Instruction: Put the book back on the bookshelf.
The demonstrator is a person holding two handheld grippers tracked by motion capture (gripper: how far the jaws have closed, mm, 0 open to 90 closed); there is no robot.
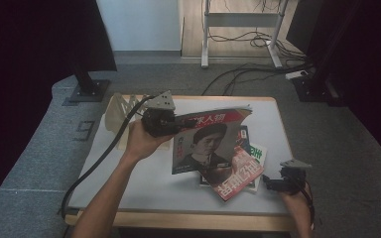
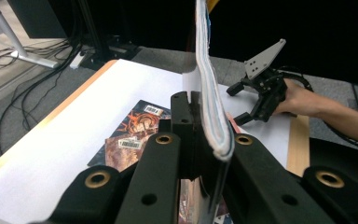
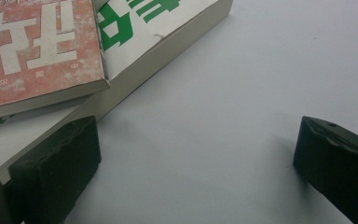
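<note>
My right tool (image 1: pixel 273 184) sits nearest, low at the worktop's (image 1: pixel 144 188) right front edge, jaws spread wide with nothing between them. Just beside its left jaw lies the white book (image 3: pixel 168 28), with the red book (image 3: pixel 37 51) stacked on it. Bare worktop stretches ahead of that tool. Farther in, my left tool (image 1: pixel 176 124) is clamped on the magazine (image 1: pixel 208 141), gripping its edge and holding it upright above the stack, clear of the books. Left of it the worktop is open. A slotted rack (image 1: pixel 124 111) stands at the far left corner, behind my left hand (image 1: pixel 141 141).
</note>
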